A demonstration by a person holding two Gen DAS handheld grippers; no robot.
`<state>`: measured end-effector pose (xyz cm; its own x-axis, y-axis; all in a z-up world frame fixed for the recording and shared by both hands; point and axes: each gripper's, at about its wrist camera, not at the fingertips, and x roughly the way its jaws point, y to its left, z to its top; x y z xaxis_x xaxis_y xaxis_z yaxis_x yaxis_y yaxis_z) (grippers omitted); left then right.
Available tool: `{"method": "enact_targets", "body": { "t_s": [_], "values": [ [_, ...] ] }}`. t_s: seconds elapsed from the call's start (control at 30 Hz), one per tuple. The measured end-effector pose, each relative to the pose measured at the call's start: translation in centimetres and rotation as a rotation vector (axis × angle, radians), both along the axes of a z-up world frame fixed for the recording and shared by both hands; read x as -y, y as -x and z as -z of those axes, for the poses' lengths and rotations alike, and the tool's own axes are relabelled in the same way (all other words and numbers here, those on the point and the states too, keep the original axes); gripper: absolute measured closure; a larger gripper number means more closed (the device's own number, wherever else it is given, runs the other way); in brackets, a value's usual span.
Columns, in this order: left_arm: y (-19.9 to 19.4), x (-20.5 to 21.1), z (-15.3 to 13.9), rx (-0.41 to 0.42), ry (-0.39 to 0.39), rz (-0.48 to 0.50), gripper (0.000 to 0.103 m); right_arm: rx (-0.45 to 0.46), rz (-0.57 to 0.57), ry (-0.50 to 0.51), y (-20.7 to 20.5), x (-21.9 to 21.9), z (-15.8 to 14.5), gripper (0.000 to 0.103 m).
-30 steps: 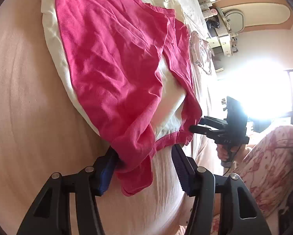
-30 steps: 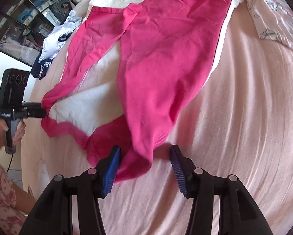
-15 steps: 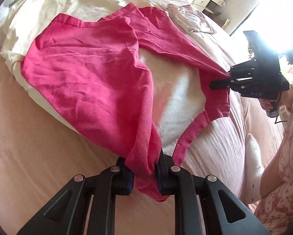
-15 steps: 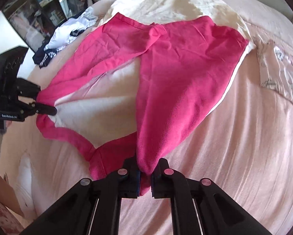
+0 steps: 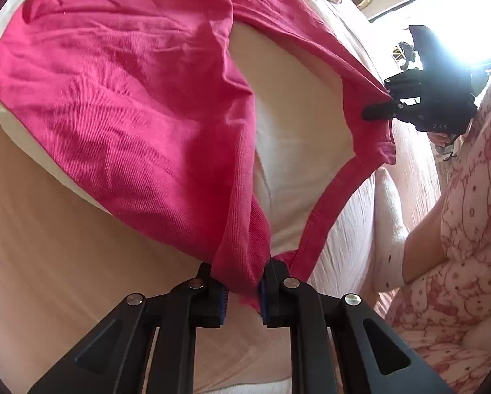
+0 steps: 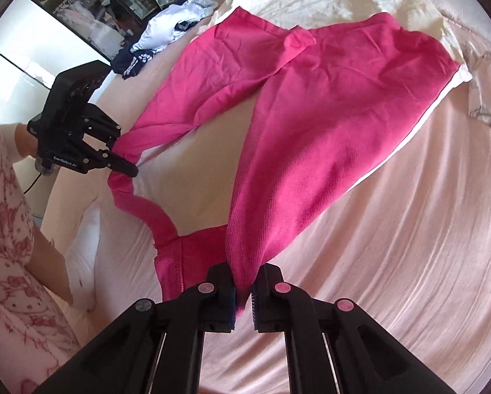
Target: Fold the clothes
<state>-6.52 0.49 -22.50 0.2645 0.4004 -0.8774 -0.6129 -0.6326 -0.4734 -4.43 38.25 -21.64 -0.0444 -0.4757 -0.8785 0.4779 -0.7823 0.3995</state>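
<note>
Both near corners are pinched now. The left gripper (image 5: 242, 290) is clamped on a bunched hem corner of the pink ribbed garment (image 5: 130, 92), spread over the peach bedsheet (image 6: 393, 229); the right gripper (image 6: 243, 298) is closed tight on the other corner. Next, probably: lift evenly, fold away.

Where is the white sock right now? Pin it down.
The sock is on the pink bed at the right wrist view's lower left, beside the patterned pyjamas, below the left gripper.

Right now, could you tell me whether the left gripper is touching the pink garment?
Touching: in the left wrist view, the left gripper pinches the pink garment.
</note>
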Motion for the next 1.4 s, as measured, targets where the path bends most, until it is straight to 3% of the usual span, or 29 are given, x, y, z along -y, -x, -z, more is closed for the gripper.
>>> {"method": "enact_targets", "body": {
  "t_s": [0.2, 0.27, 0.33, 0.37, 0.43, 0.5, 0.53, 0.6, 0.67, 0.73, 0.8, 0.87, 0.93, 1.0, 1.03, 1.1, 1.13, 1.17, 1.23, 1.27, 1.33, 1.4],
  "values": [
    [-1.9, 1.9, 1.3, 0.144, 0.006, 0.057, 0.088, 0.156, -0.001, 0.024, -1.8, -0.9, 2.3, 0.094],
    [-1.5, 3.4, 0.8, 0.180, -0.020, 0.063, 0.079, 0.181, 0.005, 0.053, -1.5, -2.1, 1.7, 0.092],
    [0.1, 5.6, -0.7, 0.176, -0.065, 0.038, 0.052, 0.158, 0.009, 0.059, -0.9, -4.1, 0.2, 0.080],
    [1.6, 6.1, -1.5, 0.170, -0.093, 0.020, 0.048, 0.152, 0.009, 0.062, -0.5, -5.3, -0.6, 0.078],
    [4.9, 6.1, -3.7, 0.031, -0.072, -0.012, 0.044, 0.110, 0.009, 0.032, 1.1, -6.1, -2.4, 0.078],
    [7.9, 6.3, -5.8, -0.199, -0.031, -0.056, 0.044, -0.050, 0.059, -0.085, 3.4, -6.3, -4.1, 0.077],
    [10.1, 5.6, -6.1, -0.274, -0.027, -0.070, 0.044, -0.126, 0.091, -0.147, 5.2, -5.5, -4.7, 0.076],
    [12.0, 3.2, -5.8, -0.365, -0.043, -0.048, 0.044, -0.234, 0.126, -0.221, 8.9, -3.8, -4.5, 0.076],
    [15.5, -3.1, -3.6, -0.432, -0.055, 0.028, 0.044, -0.312, 0.129, -0.231, 12.1, -1.1, -3.7, 0.076],
    [17.5, -6.5, -2.1, -0.418, -0.080, 0.091, 0.044, -0.356, 0.086, -0.204, 15.0, 2.3, -2.5, 0.076],
    [20.1, -7.8, -0.3, -0.346, -0.027, 0.064, 0.045, -0.350, 0.052, -0.220, 17.9, 5.6, -0.4, 0.076],
    [22.5, -7.1, -0.1, -0.308, -0.059, 0.028, 0.047, -0.320, 0.026, -0.246, 20.7, 8.5, 1.6, 0.076],
    [24.5, -5.3, -1.2, -0.290, -0.099, -0.093, 0.047, -0.327, 0.045, -0.242, 21.7, 8.9, 1.0, 0.076],
    [25.3, -3.6, -2.7, -0.268, -0.191, -0.187, 0.048, -0.374, 0.104, -0.208, 21.3, 8.1, -1.3, 0.076],
    [24.9, -3.4, -3.4, -0.277, -0.228, -0.167, 0.048, -0.382, 0.111, -0.144, 20.8, 8.0, -2.2, 0.076],
    [24.3, -4.4, -3.2, -0.365, -0.155, -0.089, 0.048, -0.365, 0.090, -0.036, 19.9, 8.7, -3.2, 0.076],
    [24.0, -4.9, -3.1, -0.409, -0.118, -0.050, 0.048, -0.334, 0.043, -0.047, 19.6, 10.0, -2.4, 0.076],
    [24.7, -5.0, -2.4, -0.453, -0.027, -0.065, 0.048, -0.301, -0.008, -0.067, 19.3, 11.5, -1.4, 0.076],
    [25.6, -4.1, -1.9, -0.485, 0.024, -0.156, 0.048, -0.285, -0.081, -0.212, 19.0, 13.6, 1.4, 0.076],
    [26.1, -3.7, -1.6, -0.501, 0.050, -0.201, 0.048, -0.298, -0.080, -0.215, 18.8, 13.5, 1.4, 0.076],
    [24.7, -3.1, -2.7, -0.547, -0.003, -0.213, 0.048, -0.317, -0.050, -0.220, 18.4, 12.7, 0.7, 0.076],
    [22.8, -3.9, -3.4, -0.620, -0.026, -0.179, 0.048, -0.434, -0.023, -0.226, 17.4, 12.8, -0.9, 0.076]
  ]
}}
